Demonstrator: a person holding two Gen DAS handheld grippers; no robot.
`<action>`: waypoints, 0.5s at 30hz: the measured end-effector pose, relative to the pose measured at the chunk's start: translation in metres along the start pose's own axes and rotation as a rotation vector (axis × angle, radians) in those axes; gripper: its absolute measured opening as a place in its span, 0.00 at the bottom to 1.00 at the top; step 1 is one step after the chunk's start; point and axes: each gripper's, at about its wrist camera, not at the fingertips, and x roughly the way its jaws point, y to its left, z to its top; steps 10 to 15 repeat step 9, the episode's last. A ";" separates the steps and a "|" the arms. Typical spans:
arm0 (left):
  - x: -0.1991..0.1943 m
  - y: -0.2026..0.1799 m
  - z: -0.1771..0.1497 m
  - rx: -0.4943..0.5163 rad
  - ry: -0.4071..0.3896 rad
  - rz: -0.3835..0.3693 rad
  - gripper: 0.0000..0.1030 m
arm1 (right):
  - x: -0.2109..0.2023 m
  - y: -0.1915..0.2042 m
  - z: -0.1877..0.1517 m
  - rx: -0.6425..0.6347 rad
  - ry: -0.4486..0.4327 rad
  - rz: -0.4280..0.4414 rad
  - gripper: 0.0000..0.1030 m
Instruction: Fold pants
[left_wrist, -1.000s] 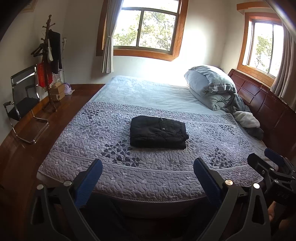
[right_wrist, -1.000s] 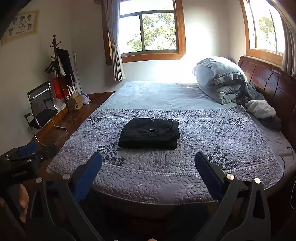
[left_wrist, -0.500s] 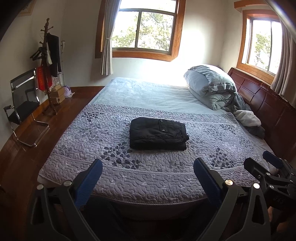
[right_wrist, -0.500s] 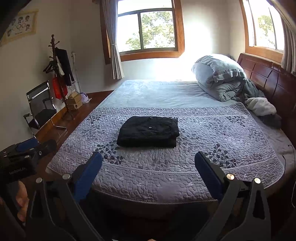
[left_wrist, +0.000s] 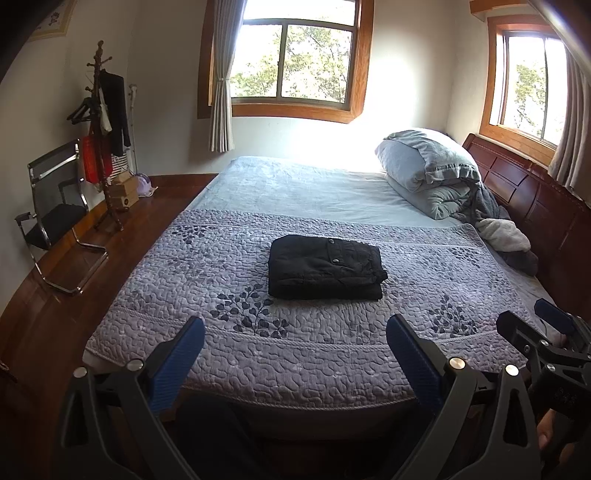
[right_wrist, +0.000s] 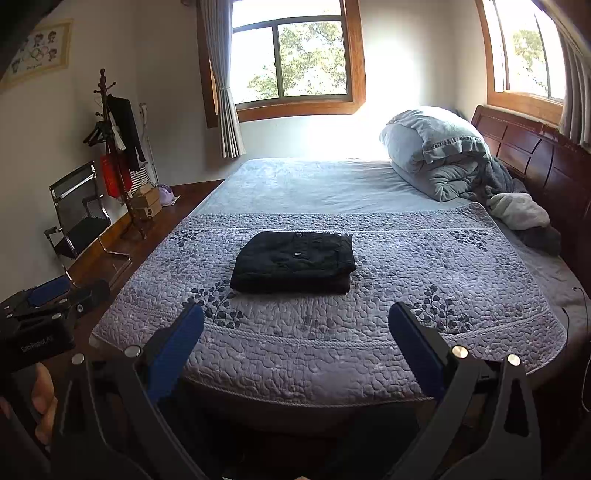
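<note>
Meanwhile both views have drifted slightly back from the bed since a second ago. The folded black pants (left_wrist: 325, 267) lie flat on the quilt (left_wrist: 258, 350), ahead of and between the spread fingers of the left gripper (left_wrist: 295, 354). The right gripper (right_wrist: 295, 343) is likewise released, holding nothing; its lower body is cut off.

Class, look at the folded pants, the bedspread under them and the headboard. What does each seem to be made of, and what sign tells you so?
Pants: black woven cloth, perhaps padded; matte, finely puckered, with metal-looking snaps.
Bedspread: quilted fabric, likely cotton or a blend; pebbly stitching and printed leaf sprigs.
Headboard: dark reddish wood, seemingly varnished; panelled, with a slight sheen.
</note>
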 end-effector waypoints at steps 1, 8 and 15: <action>0.001 0.001 0.000 -0.004 0.006 -0.004 0.96 | 0.000 0.000 0.000 -0.001 0.000 -0.002 0.97; -0.003 -0.001 -0.002 0.016 -0.004 0.002 0.96 | 0.001 -0.001 0.004 -0.001 -0.007 -0.011 0.97; -0.003 -0.001 -0.002 0.015 -0.003 0.002 0.96 | 0.002 -0.001 0.004 -0.002 -0.006 -0.016 0.97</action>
